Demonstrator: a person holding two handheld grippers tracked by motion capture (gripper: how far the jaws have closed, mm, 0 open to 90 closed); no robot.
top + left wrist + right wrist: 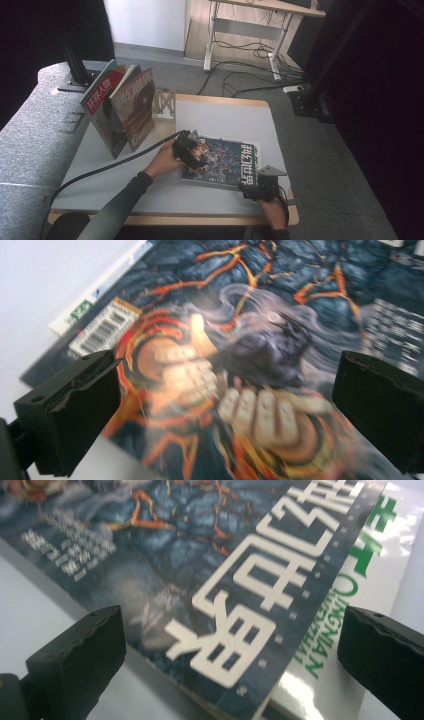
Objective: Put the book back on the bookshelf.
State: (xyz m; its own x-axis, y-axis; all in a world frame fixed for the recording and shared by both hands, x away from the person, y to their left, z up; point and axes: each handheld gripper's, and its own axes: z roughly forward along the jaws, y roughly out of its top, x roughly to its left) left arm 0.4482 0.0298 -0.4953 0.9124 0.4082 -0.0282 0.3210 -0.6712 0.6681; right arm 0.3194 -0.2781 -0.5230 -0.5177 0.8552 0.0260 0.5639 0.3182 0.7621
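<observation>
On the white tabletop (pixel 220 117), both wide-open grippers, left (pixel 192 150) and right (pixel 257 187), flank a thin, glossy, floppy dark-blue magazine (pixel 225 160), probably best pinched at its edge.

Magazine (pixel 260 340) cover art is motion-blurred in left gripper view; barcode digits unreadable. In right gripper view its title is cut off at top edge, and the white magazine beneath (pixel 380 565) is mostly hidden. Standing magazines (pixel 122 107): small print too small to read.
</observation>
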